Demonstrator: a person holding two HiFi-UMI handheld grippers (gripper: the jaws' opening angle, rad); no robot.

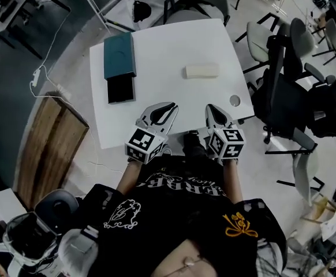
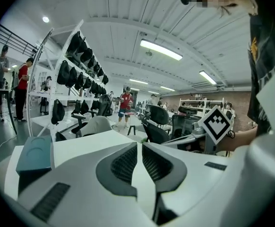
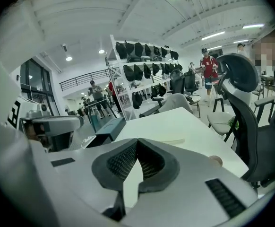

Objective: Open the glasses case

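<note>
As the left gripper (image 1: 172, 105) and right gripper (image 1: 209, 107) hovered, jaws closed and empty, the case (image 1: 201, 71) lay unopened, well apart from both.

White table (image 1: 168, 51), teal box (image 1: 119, 55), black tray (image 1: 120, 90), cream glasses case (image 1: 202, 71)

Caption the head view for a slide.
Left gripper and right gripper, shut and empty, at the table's near edge; glasses case lies closed beyond.

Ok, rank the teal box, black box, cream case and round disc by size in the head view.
Largest to smallest: teal box, black box, cream case, round disc. All sit on the same table, so nearness hardly skews it.
</note>
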